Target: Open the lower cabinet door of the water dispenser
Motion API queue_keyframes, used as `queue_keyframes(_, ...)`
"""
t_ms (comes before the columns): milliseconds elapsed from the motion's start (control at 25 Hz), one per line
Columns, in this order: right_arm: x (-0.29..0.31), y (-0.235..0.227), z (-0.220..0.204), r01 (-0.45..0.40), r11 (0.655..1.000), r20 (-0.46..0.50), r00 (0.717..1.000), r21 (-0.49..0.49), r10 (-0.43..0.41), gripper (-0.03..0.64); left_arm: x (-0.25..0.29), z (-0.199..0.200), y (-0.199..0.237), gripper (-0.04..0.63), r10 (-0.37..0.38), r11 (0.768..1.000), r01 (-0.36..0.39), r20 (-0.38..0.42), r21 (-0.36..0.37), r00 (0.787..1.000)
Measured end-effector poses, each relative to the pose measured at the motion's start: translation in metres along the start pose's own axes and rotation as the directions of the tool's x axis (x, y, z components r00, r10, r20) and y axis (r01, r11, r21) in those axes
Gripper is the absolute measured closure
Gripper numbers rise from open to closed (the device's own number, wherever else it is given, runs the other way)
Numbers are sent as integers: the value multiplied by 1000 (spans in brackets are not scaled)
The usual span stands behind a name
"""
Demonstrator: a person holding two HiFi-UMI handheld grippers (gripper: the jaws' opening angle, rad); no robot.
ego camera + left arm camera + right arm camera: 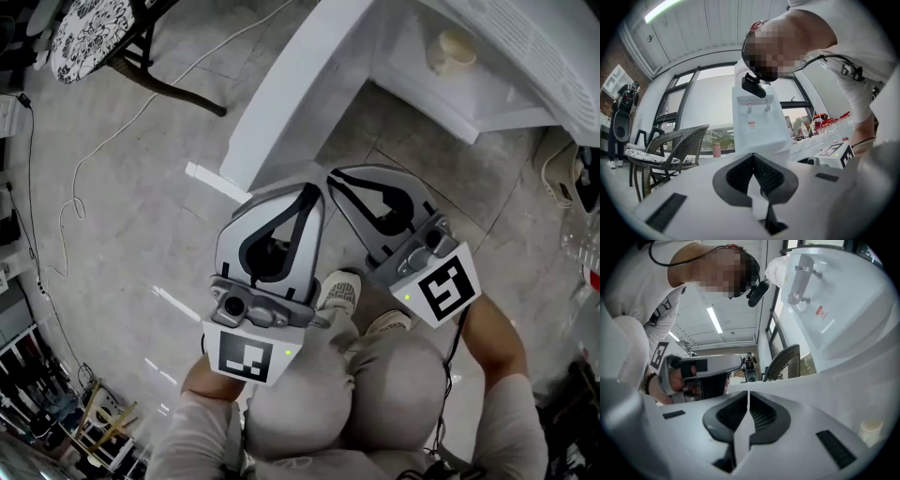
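The white water dispenser stands ahead, with its taps high up in the right gripper view. Its lower cabinet door is swung wide open, a long white panel running toward the grippers. Inside the open cabinet a small beige cup-like thing sits on the shelf. My left gripper is shut with nothing between its pads, close to the door's free end. My right gripper is shut and empty too, right beside the left one. Both jaw pairs meet tip to tip.
A wicker chair with a patterned cushion stands at the upper left, and a white cable trails over the tiled floor. Clutter and cords lie at the right edge. The person's shoes are just below the grippers.
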State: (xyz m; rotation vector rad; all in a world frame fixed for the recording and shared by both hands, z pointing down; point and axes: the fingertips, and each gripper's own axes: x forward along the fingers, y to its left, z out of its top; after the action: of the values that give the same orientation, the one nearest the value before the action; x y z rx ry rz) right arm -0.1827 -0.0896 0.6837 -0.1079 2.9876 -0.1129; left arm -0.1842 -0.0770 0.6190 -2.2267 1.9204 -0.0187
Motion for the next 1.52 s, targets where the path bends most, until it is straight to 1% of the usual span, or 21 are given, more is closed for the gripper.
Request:
queue_keyframes(120,-25,-14,23,87,996,15,996,-8,-87,589,7,5,-8,592,-26,999,26,4,-25,1000)
queue_keyframes(200,-41,-21,41,149,989,15,989,-12,-148,589,11,16,-12,592,-30,999,30,9,-40,1000)
queue_keyframes(280,-57,-27,65,207,978,12,978,-12,-207,589,16,35,-17,592,-32,998,33,13,-49,999)
queue_keyframes(400,-78,-29,117,280,960,8,960,-8,-279,589,23,78,-23,592,-43,997,44,16,-59,999)
queue_keyframes(560,-100,-22,208,358,934,11,934,-10,-358,589,31,158,-19,592,-46,997,47,14,-57,999)
queue_keyframes(720,-124,-8,312,426,905,3,905,-7,-426,589,36,259,-7,592,-30,999,30,11,-38,1000)
queue_keyframes(880,-148,8,415,485,874,-9,874,-20,-485,589,41,359,1,592,-36,999,36,6,-25,999)
queue_keyframes(1040,-160,17,509,543,839,-6,839,-37,-544,589,53,449,9,592,-47,998,47,9,-36,999)
queue_keyframes(1200,-167,34,605,590,807,-13,807,-32,-590,589,58,541,10,592,-63,996,62,-2,-69,998)
queue_keyframes(1360,-176,45,679,626,779,10,780,-42,-626,589,63,612,14,592,-81,994,83,22,-77,996)
queue_keyframes(1520,-193,56,730,667,743,30,745,-52,-666,589,63,659,15,592,-98,993,99,19,-57,995)
